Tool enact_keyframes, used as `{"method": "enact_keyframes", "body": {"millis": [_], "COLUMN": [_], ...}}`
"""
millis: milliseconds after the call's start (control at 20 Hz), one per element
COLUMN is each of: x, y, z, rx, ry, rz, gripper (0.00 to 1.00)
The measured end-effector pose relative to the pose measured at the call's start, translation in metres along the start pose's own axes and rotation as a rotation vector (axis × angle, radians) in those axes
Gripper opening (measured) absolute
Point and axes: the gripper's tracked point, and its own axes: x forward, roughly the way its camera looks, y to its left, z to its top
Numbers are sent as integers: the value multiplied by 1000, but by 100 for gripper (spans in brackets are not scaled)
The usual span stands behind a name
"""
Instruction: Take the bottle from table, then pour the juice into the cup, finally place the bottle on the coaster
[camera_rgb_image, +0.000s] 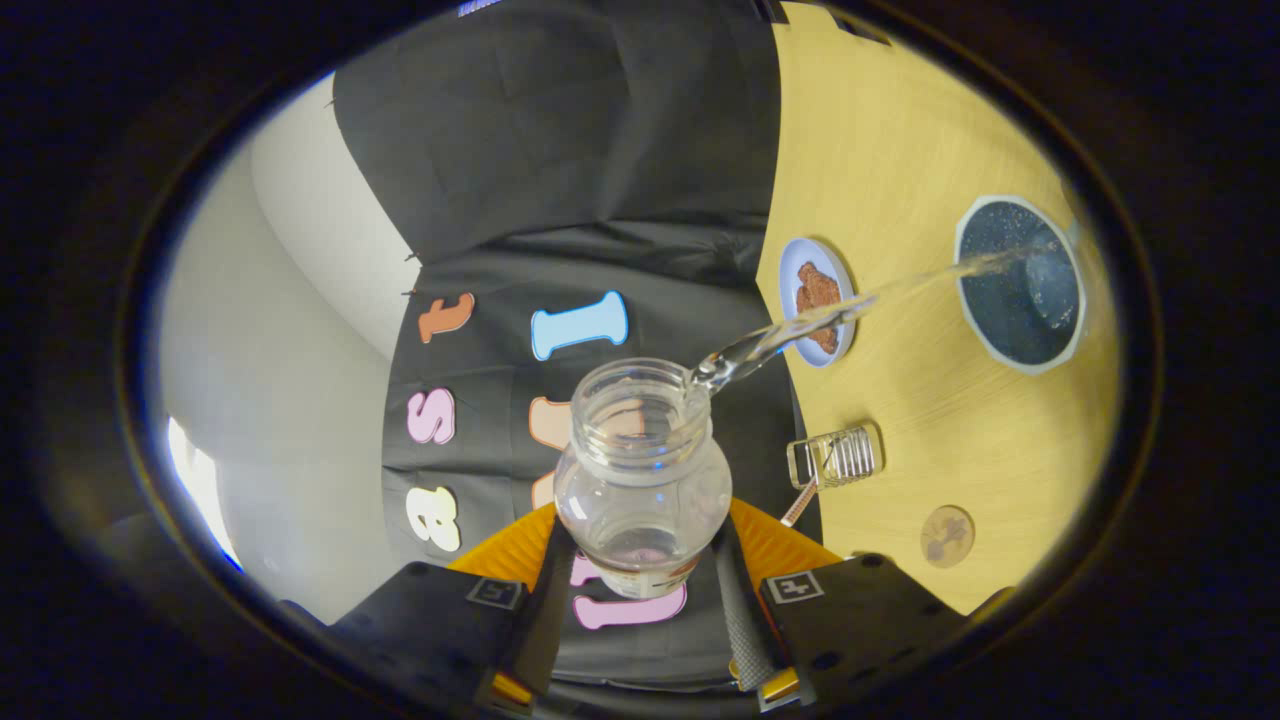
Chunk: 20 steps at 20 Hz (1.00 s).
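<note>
Our claw (640, 590) grips the clear bottle (642, 470) between both fingers, tilted with its open mouth forward. We see a clear stream (850, 305) arcing from it into the dark cup (1020, 282) on the yellow counter (900, 150), past the coaster (946, 535).

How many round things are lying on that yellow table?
3: the dark cup the stream lands in, a small plate nearer the bottle, and a brown coaster near the gripper, whose fingers clamp the bottle. More may be hidden.
</note>
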Motion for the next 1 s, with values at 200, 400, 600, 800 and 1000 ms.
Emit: {"method": "enact_keyframes", "body": {"millis": [200, 400, 600, 800, 1000], "x": [3, 5, 7, 9, 10], "y": [1, 4, 5, 7, 9], "z": [0, 0, -1, 0, 1], "rx": [16, 27, 38, 54, 69], "ry": [-7, -8, -10, -14, -14], "rz": [3, 2, 5, 11, 16], "gripper": [73, 73, 73, 73, 73]}}
